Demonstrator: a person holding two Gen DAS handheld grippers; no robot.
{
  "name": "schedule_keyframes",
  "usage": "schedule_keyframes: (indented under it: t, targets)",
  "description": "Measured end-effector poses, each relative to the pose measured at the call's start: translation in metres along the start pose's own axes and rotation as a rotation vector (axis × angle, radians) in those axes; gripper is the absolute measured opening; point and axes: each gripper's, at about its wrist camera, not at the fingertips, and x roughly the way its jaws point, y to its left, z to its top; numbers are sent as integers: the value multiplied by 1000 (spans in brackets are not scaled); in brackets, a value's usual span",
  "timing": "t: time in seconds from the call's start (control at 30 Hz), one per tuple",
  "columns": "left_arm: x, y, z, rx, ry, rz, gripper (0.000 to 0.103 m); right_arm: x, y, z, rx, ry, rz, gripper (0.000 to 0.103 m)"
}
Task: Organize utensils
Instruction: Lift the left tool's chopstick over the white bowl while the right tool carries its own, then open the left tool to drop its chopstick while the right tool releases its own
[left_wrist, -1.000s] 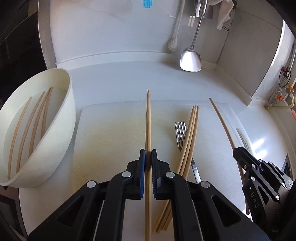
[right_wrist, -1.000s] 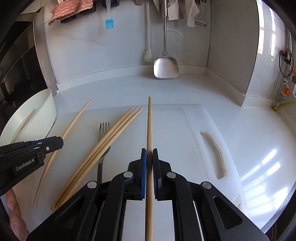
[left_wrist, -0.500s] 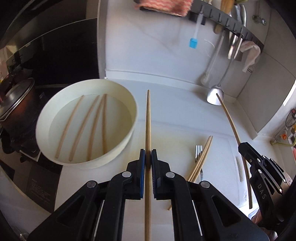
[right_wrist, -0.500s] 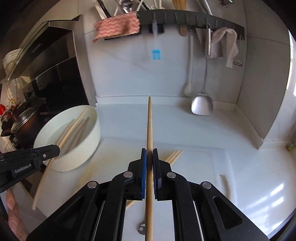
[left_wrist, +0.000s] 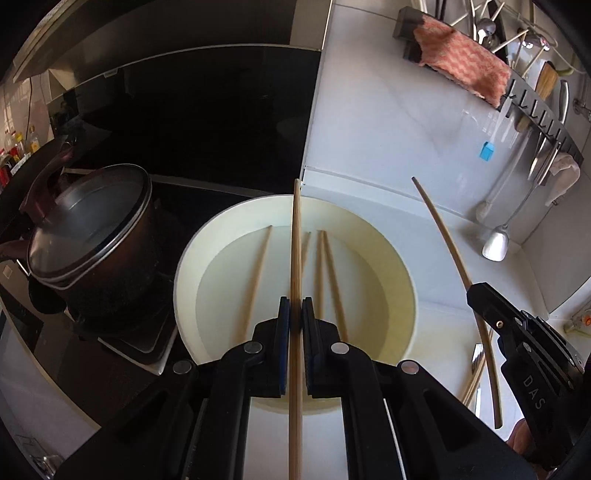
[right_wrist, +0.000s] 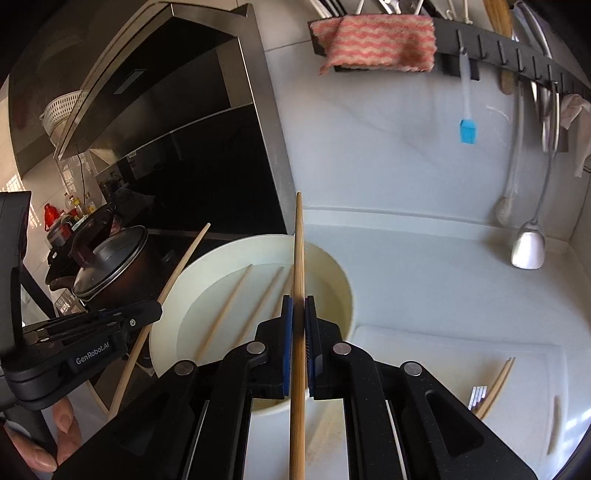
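My left gripper is shut on a wooden chopstick and holds it above the white bowl, which has several chopsticks lying in it. My right gripper is shut on another chopstick, held over the bowl's right side. The right gripper also shows in the left wrist view, and the left gripper in the right wrist view. A few chopsticks and a fork lie on the white cutting board.
A dark pot with a glass lid stands on the black stove left of the bowl. A metal spatula, a blue brush and a pink cloth hang on the wall rail.
Both grippers lifted their chopsticks off the cutting board and carried them left, and now hold them over the bowl.
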Motion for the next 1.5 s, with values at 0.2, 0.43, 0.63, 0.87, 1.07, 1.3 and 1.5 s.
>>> schedule_keyframes:
  t: [0.2, 0.43, 0.63, 0.87, 1.07, 1.3, 1.5]
  targets:
    - [51, 35, 19, 26, 93, -36, 7, 67, 20, 8, 93, 98, -7, 6]
    - [96, 40, 27, 52, 177, -91, 7, 124, 25, 5, 172, 213, -36, 6]
    - [125, 44, 27, 60, 246, -118, 7, 156, 23, 3, 203, 301, -52, 6]
    - [144, 45, 25, 56, 296, -125, 7, 174, 15, -6, 265, 398, -52, 6]
    - [157, 49, 21, 51, 339, -109, 7, 180, 14, -8, 261, 437, -65, 6]
    - [164, 49, 17, 42, 373, -91, 12, 185, 11, -14, 257, 478, -78, 7]
    - [160, 58, 15, 22, 374, -66, 33, 181, 10, -15, 246, 473, -75, 7]
